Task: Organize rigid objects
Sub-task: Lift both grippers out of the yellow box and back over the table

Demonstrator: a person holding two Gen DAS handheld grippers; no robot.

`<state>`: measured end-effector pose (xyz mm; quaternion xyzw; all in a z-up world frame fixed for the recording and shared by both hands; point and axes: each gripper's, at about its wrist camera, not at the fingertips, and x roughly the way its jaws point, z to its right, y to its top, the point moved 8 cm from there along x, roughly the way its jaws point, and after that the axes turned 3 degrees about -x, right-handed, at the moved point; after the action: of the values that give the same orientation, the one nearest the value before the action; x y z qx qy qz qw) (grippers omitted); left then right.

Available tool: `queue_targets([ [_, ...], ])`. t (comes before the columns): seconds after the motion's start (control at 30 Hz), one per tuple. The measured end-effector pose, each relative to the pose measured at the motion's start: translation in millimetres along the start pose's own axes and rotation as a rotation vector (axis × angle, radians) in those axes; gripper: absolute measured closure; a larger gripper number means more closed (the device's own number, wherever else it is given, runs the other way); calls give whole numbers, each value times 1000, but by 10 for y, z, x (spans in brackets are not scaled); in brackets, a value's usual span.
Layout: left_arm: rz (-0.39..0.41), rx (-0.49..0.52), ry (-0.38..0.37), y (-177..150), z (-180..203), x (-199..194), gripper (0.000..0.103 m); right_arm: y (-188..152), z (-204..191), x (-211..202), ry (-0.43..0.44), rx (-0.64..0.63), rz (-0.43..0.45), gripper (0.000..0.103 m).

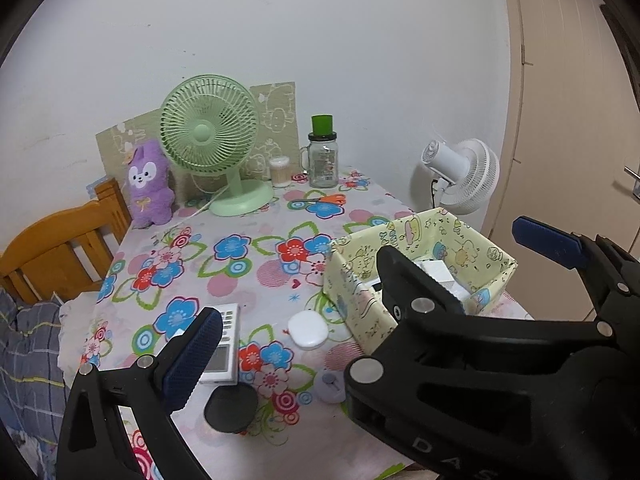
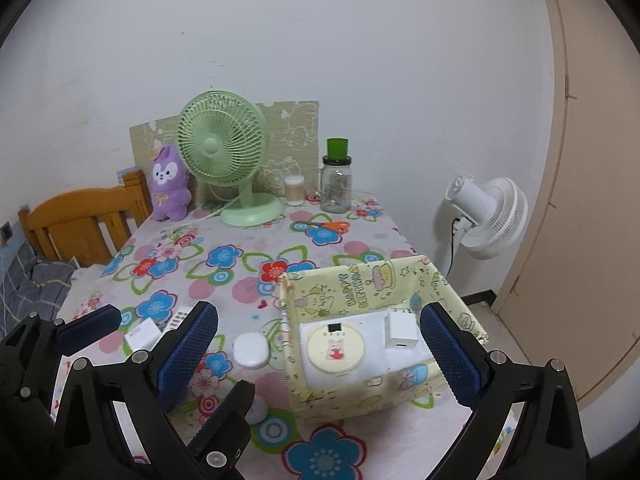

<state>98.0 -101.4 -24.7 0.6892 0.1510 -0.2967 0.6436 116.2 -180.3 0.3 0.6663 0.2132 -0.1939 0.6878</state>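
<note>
A yellow cartoon-print box (image 2: 360,280) stands at the table's right edge. It holds a round cream compact (image 2: 335,350) and a white charger cube (image 2: 402,330). My right gripper (image 2: 320,356) hangs open and empty just in front of the box. On the cloth to its left lie a white round case (image 2: 251,350), a white remote (image 1: 224,344), a black disc (image 1: 231,404) and a small lavender hook (image 1: 330,388). My left gripper (image 1: 316,360) is open and empty above the remote. The right gripper (image 1: 468,252) hides the left gripper's right finger.
At the back stand a green desk fan (image 1: 208,136), a purple plush (image 1: 148,184), a swab tub (image 1: 279,172) and a glass jar (image 1: 322,160). Orange scissors (image 1: 324,199) lie before the jar. A wooden bed frame (image 1: 60,248) is left. A white floor fan (image 2: 488,216) is right.
</note>
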Motion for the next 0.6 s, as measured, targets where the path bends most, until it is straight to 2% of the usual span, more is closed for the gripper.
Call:
queue_targets([
  [0.6, -5, -16, -2, -205, -299, -105, 0, -115, -375, -105, 29, -16, 16, 1],
])
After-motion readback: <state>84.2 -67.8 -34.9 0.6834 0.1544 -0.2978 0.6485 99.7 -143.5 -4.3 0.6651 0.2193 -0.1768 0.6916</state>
